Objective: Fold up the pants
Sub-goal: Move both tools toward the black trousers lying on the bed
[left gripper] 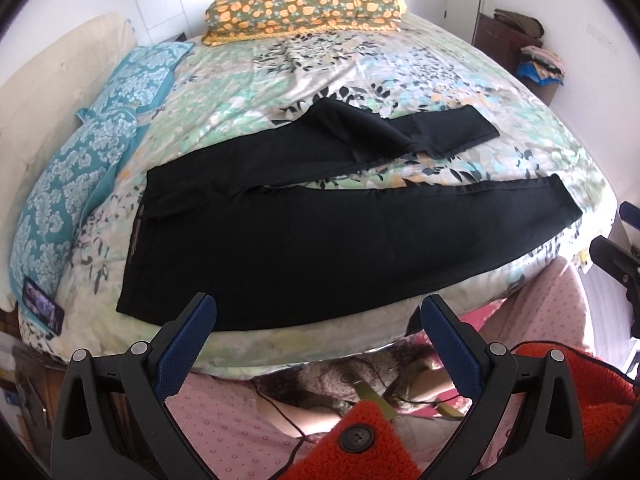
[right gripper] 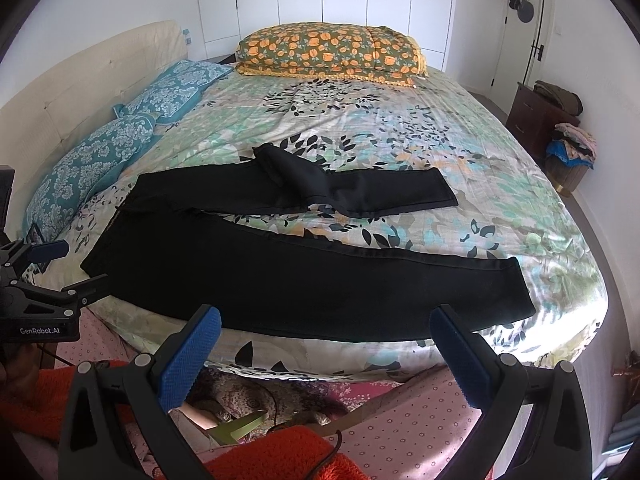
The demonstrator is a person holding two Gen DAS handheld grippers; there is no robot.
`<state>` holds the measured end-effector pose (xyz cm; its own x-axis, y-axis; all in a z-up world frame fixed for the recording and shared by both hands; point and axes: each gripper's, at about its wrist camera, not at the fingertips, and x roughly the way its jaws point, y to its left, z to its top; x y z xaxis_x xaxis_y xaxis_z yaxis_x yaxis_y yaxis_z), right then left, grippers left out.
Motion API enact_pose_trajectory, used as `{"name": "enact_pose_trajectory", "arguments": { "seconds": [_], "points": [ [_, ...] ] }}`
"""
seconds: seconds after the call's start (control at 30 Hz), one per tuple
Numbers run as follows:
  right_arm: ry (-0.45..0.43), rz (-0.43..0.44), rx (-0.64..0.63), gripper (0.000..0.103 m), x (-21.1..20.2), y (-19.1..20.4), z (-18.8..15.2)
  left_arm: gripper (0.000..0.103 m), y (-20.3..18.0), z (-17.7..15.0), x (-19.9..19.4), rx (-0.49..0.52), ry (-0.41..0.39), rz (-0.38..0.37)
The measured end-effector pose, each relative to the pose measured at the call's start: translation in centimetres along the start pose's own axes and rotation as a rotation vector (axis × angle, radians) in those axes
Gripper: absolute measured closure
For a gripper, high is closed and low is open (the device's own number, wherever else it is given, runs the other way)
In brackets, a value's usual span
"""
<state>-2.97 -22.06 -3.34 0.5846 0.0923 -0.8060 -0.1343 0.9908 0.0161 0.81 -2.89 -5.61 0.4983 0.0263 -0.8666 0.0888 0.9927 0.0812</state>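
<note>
Black pants (left gripper: 320, 240) lie spread on the flowered bedspread (left gripper: 360, 72), waistband to the left, legs to the right. The near leg lies flat along the bed's front edge; the far leg has a raised fold in its middle. They also show in the right wrist view (right gripper: 304, 280). My left gripper (left gripper: 318, 312) is open and empty, held just off the front edge of the bed near the waist. My right gripper (right gripper: 326, 320) is open and empty, just off the bed edge in front of the near leg. The left gripper also shows in the right wrist view (right gripper: 60, 268).
Two teal pillows (right gripper: 120, 136) lie along the cream headboard at the left, a phone (left gripper: 42, 306) by them. An orange-flowered folded quilt (right gripper: 332, 52) lies at the far side. A dresser and clothes pile (right gripper: 568, 140) stand at the right wall. The person's pink-clad legs are below.
</note>
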Motion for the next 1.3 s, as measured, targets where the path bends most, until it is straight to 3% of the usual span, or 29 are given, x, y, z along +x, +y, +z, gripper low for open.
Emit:
{"name": "enact_pose_trajectory", "arguments": {
  "seconds": [0.77,1.0,1.2,1.3],
  "points": [
    [0.028,0.108,-0.057,0.000,1.7,1.5,-0.6,0.001,2.2,-0.4,0.4,-0.099,0.014,0.043],
    [-0.006,0.181,-0.037,0.000,2.3,1.0,-0.3,0.001,3.9,-0.2,0.5,-0.167,-0.031,0.058],
    [-0.060,0.304,-0.028,0.000,4.6,-1.4,1.5,0.001,4.4,1.6,0.9,-0.158,-0.084,0.134],
    [-0.020,0.328,-0.044,0.000,9.3,-5.2,4.0,0.001,4.5,2.3,0.5,-0.178,-0.108,0.130]
  ]
}}
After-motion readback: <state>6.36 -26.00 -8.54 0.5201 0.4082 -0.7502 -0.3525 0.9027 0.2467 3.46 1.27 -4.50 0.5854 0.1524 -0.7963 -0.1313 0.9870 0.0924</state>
